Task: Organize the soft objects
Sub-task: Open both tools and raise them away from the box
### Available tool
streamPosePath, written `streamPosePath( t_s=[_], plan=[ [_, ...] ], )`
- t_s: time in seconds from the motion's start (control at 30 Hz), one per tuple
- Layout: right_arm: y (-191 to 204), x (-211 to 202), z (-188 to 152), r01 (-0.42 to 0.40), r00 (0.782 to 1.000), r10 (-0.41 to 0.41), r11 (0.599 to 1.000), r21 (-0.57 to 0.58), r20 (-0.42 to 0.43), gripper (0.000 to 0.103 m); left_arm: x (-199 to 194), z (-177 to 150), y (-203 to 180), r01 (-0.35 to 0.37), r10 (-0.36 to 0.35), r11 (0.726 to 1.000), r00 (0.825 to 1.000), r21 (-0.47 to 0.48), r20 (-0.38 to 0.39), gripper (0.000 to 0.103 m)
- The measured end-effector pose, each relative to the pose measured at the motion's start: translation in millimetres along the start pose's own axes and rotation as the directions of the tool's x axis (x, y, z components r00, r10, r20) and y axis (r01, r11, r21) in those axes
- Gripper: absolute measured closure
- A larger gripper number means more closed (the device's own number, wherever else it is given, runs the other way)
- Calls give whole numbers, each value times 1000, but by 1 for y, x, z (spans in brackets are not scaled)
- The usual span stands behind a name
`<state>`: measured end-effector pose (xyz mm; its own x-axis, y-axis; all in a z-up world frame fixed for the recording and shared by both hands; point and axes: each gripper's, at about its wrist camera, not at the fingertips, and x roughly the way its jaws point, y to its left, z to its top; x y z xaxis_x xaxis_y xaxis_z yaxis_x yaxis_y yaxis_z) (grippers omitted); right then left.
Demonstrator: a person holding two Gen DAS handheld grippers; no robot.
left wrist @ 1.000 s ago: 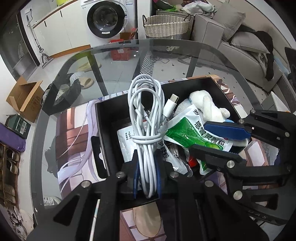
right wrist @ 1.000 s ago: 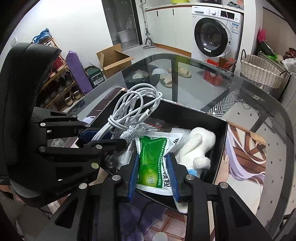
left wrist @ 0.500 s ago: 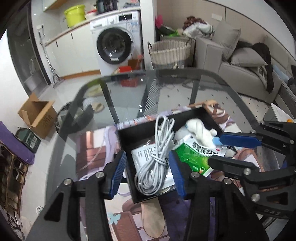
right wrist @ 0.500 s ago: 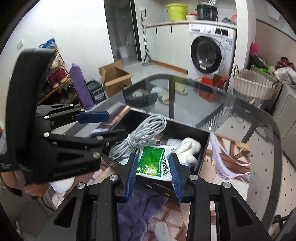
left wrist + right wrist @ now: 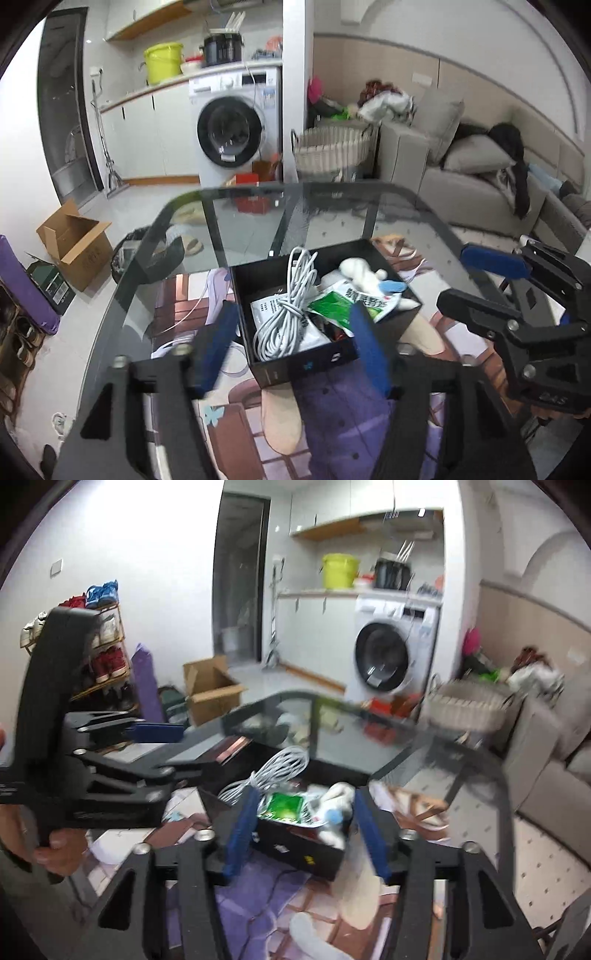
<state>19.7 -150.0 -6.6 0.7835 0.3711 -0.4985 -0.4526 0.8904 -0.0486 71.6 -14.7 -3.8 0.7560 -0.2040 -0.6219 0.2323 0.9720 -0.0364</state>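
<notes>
Lying in the black box [image 5: 306,363] on the glass table [image 5: 258,221], the coiled white cable [image 5: 284,321] sits at the left, with the green packet [image 5: 343,306] and the white plush toy [image 5: 364,275] beside it (the right wrist view is blurred). The left gripper [image 5: 291,347] is opening, its blue pads spread with nothing held between them. The right gripper [image 5: 306,834] is opening too, clear of the box. A hand [image 5: 55,849] grips the left gripper's handle.

Coiled cable [image 5: 284,317], pouch [image 5: 341,302], plush [image 5: 364,273] in box [image 5: 306,363]
</notes>
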Motion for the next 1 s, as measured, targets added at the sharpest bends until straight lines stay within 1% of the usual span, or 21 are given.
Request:
streamPosePath(
  t_s=[0.03, 0.07, 0.1, 0.13, 0.17, 0.2, 0.27, 0.37, 0.43, 0.5, 0.57, 0.67, 0.73, 1.0],
  plan=[
    [-1, -6, -2, 2, 1000, -3, 1000, 15, 17, 33, -5, -3, -1, 0, 0, 1000, 1000, -5, 20, 13],
    [-3, -11, -4, 0, 999, -1, 999, 39, 34, 32, -13, -6, -1, 1, -1, 1000, 999, -11, 53, 12],
    [-4, -14, -6, -1, 999, -1, 999, 55, 43, 30, -19, -10, -3, 0, 1, 1000, 996, -8, 85, 12],
    [-4, -17, -8, 1, 999, -4, 998, 66, 48, 24, -26, -13, -5, -6, 6, 1000, 993, 0, 117, 12],
    [-5, -21, -10, 4, 999, -8, 997, 73, 51, 22, -33, -18, -8, -20, 17, 1000, 988, 17, 151, 12],
    [-4, -23, -12, 6, 998, -10, 997, 77, 58, 20, -38, -22, -11, -27, 22, 999, 985, 27, 170, 12],
    [-5, -27, -14, 10, 997, -17, 996, 86, 75, 20, -45, -30, -14, -40, 33, 999, 978, 31, 205, 11],
    [-4, -29, -18, 14, 995, -23, 995, 98, 92, 17, -48, -38, -19, -45, 36, 998, 973, 33, 228, 11],
    [-4, -31, -23, 21, 994, -32, 993, 114, 100, 15, -52, -45, -20, -63, 54, 998, 966, 28, 253, 10],
    [-6, -35, -26, 27, 993, -41, 992, 126, 113, 15, -56, -49, -21, -77, 71, 997, 960, 12, 271, 7],
    [-6, -36, -26, 38, 990, -54, 992, 124, 129, 13, -57, -51, -19, -85, 83, 996, 958, -6, 275, 3],
    [-7, -37, -26, 46, 988, -64, 990, 131, 142, 11, -59, -52, -17, -92, 100, 995, 951, -39, 291, 2],
    [-9, -37, -25, 46, 987, -67, 989, 143, 145, 9, -58, -50, -16, -87, 94, 996, 952, -35, 292, 2],
    [-9, -35, -26, 43, 988, -64, 988, 146, 143, 7, -61, -51, -11, -110, 126, 991, 944, -70, 304, 2]
  ],
)
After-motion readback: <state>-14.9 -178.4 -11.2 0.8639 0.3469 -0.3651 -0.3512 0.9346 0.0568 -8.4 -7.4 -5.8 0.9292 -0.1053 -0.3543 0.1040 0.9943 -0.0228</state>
